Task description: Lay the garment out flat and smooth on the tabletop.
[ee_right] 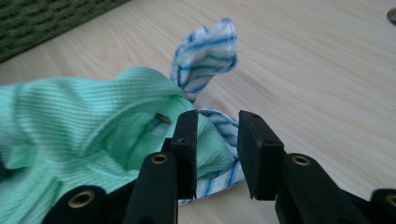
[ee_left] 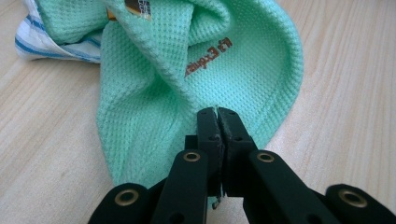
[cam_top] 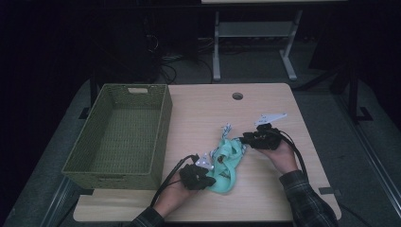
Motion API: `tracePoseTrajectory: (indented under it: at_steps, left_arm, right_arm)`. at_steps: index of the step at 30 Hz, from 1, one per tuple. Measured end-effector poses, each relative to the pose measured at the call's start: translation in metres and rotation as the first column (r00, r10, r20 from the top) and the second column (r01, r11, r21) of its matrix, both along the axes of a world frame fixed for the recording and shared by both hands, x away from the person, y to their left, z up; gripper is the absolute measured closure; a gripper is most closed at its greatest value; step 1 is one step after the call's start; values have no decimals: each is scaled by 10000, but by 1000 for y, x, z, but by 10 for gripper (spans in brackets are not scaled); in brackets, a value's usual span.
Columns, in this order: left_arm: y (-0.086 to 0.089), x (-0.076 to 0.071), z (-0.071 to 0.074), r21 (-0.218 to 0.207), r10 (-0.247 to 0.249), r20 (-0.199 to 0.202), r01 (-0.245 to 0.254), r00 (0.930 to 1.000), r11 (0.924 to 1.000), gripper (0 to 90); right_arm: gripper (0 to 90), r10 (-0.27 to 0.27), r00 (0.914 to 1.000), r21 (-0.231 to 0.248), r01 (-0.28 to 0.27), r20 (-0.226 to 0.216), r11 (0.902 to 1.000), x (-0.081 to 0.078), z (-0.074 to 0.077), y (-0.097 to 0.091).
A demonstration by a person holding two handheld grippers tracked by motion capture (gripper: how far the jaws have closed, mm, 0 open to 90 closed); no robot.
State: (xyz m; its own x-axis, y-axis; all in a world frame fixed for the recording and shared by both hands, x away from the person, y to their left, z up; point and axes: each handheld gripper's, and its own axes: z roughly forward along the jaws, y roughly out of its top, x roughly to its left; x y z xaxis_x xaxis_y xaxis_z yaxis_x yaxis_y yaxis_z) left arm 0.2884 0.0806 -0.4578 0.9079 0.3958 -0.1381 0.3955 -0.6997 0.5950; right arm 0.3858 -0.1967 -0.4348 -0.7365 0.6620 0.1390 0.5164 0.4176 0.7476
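So the mint green waffle-weave cloth (cam_top: 226,163) is lying crumpled on the tabletop (cam_top: 198,113), just to the right of the green woven basket (cam_top: 122,135), with a white cloth with blue stripes (cam_top: 227,130) tangled into its far end. Going by the cloth as the landmark: the left gripper (cam_top: 208,174) sits at its near-left edge, forearm coming up from the bottom, hand wrapped around the gripper body and pointing it right into the fabric. In the left gripper view its jaws are pinched tight together on the hem of the green cloth (ee_left: 187,84) (you can see the edge squeezed between the pads, printed lettering just above).

The right gripper (cam_top: 246,139) is at the cloth's far-right end, hand in a plaid sleeve angled in from the right, gripper aimed left and held low. Its jaws stand partly apart, with a fold of the striped cloth (ee_right: 205,56) and some green fabric in the gap, not clamped as far as I can tell.
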Motion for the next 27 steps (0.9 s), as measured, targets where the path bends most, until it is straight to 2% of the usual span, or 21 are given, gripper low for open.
tracePoseTrajectory:
  at_steps: [3, 9, 11, 13, 16, 18, 27]
  left_arm:
    - [0, 0, 0, 50, -26, 16, 25, 10000, 10000, 880]
    - [0, 0, 0, 43, 1, -8, -1, 10000, 10000, 882]
    - [0, 0, 0, 46, 8, 8, -8, 10000, 10000, 885]
    - [0, 0, 0, 55, 1, 10, -1, 10000, 10000, 888]
    - [-1, 0, 0, 55, 24, 9, -24, 10000, 10000, 889]
    - [-1, 0, 0, 74, 19, 17, -20, 10000, 10000, 889]
    - [0, 0, 0, 70, 15, 8, -15, 10000, 10000, 890]
  right_arm:
    - [682, -75, 9990, -58, 72, -438, 10000, 5, -11, 2]
    - [683, 158, 9977, -242, -174, -655, 9996, 8, -24, 5]
    - [722, 218, 9963, -464, -257, -828, 9986, 9, -30, 10]
    - [736, 223, 9964, -554, -269, -819, 9981, 8, -32, 12]
    - [840, 367, 9976, -896, -419, -586, 9951, 6, -33, 14]
    - [875, 343, 9981, -986, -392, -516, 9943, 4, -30, 14]
    - [886, 46, 10000, -1092, -54, -76, 9940, 2, -18, 3]
